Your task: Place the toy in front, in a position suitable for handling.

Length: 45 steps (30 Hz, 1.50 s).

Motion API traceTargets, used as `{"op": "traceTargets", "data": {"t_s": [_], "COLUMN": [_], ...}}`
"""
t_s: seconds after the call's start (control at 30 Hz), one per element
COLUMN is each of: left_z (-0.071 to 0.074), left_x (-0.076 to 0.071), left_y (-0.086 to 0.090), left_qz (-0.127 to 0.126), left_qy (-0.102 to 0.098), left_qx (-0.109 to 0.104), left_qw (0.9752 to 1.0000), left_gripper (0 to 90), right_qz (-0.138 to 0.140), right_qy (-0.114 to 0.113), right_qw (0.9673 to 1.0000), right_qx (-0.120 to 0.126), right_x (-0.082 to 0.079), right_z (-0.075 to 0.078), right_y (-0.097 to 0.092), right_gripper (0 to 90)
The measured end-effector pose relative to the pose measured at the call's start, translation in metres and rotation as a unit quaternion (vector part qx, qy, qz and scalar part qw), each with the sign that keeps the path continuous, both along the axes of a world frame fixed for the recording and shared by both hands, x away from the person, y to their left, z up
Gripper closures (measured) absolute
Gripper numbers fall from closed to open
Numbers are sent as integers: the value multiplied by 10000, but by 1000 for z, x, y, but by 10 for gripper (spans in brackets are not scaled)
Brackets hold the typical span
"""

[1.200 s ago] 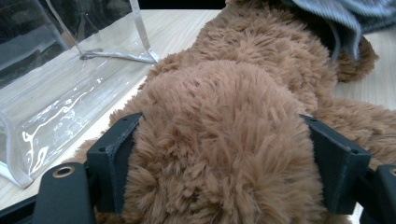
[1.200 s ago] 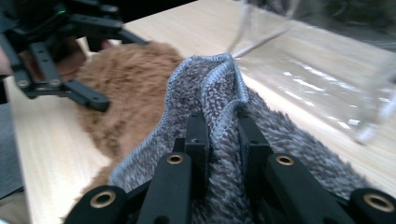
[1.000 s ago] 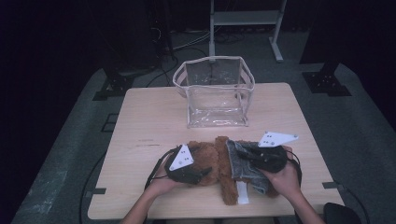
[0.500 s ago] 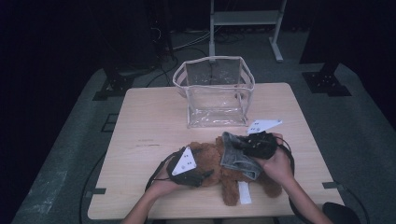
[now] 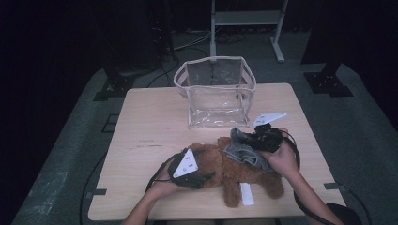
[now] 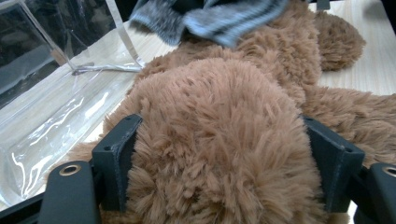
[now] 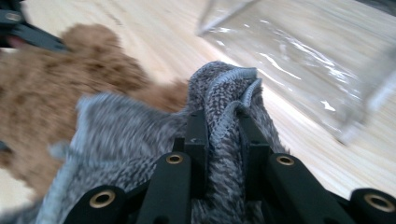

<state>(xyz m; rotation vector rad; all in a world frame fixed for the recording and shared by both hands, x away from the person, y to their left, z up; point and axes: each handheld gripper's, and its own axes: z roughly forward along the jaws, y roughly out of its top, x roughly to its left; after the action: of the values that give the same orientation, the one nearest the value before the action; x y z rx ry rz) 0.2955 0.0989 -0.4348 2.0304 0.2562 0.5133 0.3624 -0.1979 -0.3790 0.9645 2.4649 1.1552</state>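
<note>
Presently: brown plush bear [image 5: 244, 171] on counter [image 5: 150, 122], head clamped in left gripper [image 5: 202, 178] jaws; right gripper [image 5: 244, 137] jaws pinching its grey knit garment [image 5: 244, 152], which likely snags if pulled askew.

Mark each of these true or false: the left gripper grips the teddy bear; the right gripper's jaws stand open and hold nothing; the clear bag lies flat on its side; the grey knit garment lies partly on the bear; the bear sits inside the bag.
1. The left gripper grips the teddy bear: true; its jaws press the fur on both sides.
2. The right gripper stands open and holds nothing: false; it is pinched on the grey knit garment.
3. The clear bag lies flat: false; it stands upright, open at the top.
4. The garment lies partly on the bear: true.
5. The bear sits inside the bag: false; it lies on the table.
</note>
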Motion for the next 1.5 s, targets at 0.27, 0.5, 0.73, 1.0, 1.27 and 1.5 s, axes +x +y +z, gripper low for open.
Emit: {"op": "traceTargets", "data": {"t_s": [0.27, 0.5, 0.73, 1.0, 1.27, 1.5], "left_z": [0, 0, 1, 4, 5, 4], "left_x": [4, 8, 14, 13, 12, 7], "left_y": [6, 6, 8, 8, 25, 6], "left_qz": [87, 309, 731, 671, 267, 357], "left_qy": [87, 181, 428, 392, 461, 344], "left_qx": [15, 1, -184, -110, -30, -174], "left_qw": [9999, 9994, 9962, 9969, 9986, 9986], "left_gripper": [230, 239, 248, 216, 128, 225], "right_qz": [-460, -306, -69, -79, 25, 600], "right_qy": [144, 90, -146, 143, -172, -373], "right_qw": [9988, 9965, 9918, 9938, 9933, 9914], "right_qx": [124, 776, 1270, 1104, 1146, 1098], "right_x": [-7, -28, -42, -49, -61, -71], "right_z": [-12, -10, 12, -14, 4, 20], "right_y": [-49, -67, -68, -69, -70, -29], "right_gripper": [768, 774, 776, 776, 776, 774]}}
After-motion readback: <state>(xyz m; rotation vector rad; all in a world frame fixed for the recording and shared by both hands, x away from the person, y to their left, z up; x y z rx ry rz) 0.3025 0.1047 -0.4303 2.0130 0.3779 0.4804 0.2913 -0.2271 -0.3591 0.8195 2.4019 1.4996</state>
